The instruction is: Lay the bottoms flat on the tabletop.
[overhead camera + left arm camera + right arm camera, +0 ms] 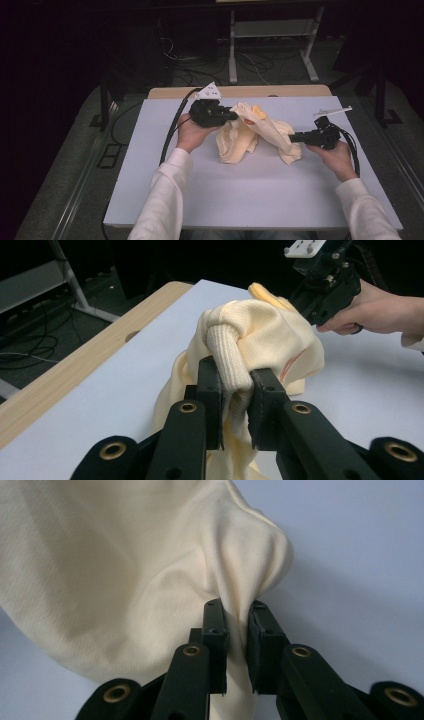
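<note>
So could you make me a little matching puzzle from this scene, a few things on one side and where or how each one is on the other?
Things:
1. left gripper
2. right gripper
3. cream garment
4. wooden strip

States or places:
a. runs along the far edge of the table
b. clamped on a ribbed knit cuff
c. hangs stretched between the two grippers
d. pinching a smooth fold of fabric

Pairs: 1-b, 2-d, 3-c, 4-a
</note>
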The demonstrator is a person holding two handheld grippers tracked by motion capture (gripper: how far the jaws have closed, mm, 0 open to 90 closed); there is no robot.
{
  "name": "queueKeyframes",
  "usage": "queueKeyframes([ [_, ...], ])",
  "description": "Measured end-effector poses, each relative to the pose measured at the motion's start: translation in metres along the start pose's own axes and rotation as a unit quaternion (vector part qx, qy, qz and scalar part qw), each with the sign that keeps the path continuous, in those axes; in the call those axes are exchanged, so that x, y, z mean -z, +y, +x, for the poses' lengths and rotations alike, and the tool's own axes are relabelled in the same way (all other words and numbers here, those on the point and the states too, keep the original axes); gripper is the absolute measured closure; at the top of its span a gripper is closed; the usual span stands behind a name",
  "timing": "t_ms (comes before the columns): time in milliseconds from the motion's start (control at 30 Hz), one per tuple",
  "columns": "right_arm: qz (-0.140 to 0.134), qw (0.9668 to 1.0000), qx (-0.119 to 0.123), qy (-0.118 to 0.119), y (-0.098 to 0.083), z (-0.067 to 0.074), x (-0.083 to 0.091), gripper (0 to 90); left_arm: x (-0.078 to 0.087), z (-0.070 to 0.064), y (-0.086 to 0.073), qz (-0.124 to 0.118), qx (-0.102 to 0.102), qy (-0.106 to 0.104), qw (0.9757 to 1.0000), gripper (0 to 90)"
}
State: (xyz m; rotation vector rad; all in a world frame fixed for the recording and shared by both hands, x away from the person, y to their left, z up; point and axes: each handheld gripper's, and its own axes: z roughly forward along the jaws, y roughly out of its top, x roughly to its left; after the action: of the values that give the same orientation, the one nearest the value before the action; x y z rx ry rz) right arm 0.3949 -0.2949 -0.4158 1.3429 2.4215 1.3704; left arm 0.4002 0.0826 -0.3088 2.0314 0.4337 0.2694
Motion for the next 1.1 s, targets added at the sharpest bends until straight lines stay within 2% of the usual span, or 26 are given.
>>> queueKeyframes([
  [200, -0.013, 0.9994, -0.028, -0.019, -0.004, -0.011, 0.005, 76.1, -0.011, 0.000, -0.003, -0.008, 0.011, -0.014, 0.9998, 77.3],
  [233, -0.020, 0.9990, -0.034, -0.020, -0.005, -0.013, 0.007, 74.5, -0.015, 0.000, -0.005, -0.012, 0.018, -0.022, 0.9995, 77.3],
  [333, -0.027, 0.9986, -0.037, -0.028, -0.005, -0.013, 0.011, 71.5, -0.020, -0.001, -0.008, -0.014, 0.023, -0.027, 0.9993, 77.3],
  [433, -0.049, 0.9973, -0.036, -0.040, -0.004, -0.012, 0.018, 66.8, -0.027, -0.003, -0.010, -0.015, 0.028, -0.036, 0.9988, 77.3],
  [500, -0.076, 0.9959, -0.039, -0.032, -0.003, -0.010, 0.026, 62.5, -0.031, -0.005, -0.011, -0.015, 0.029, -0.041, 0.9986, 77.3],
  [767, -0.098, 0.9949, -0.019, -0.016, 0.007, 0.004, 0.031, 52.5, -0.052, -0.011, -0.016, -0.020, 0.045, -0.062, 0.9969, 77.3],
  [900, -0.112, 0.9937, -0.008, 0.006, 0.014, 0.016, 0.031, 44.7, -0.066, -0.018, -0.021, -0.016, 0.048, -0.076, 0.9959, 77.3],
  [1100, -0.127, 0.9915, -0.004, 0.030, 0.022, 0.029, 0.030, 38.6, -0.074, -0.022, -0.023, -0.011, 0.050, -0.081, 0.9954, 77.3],
])
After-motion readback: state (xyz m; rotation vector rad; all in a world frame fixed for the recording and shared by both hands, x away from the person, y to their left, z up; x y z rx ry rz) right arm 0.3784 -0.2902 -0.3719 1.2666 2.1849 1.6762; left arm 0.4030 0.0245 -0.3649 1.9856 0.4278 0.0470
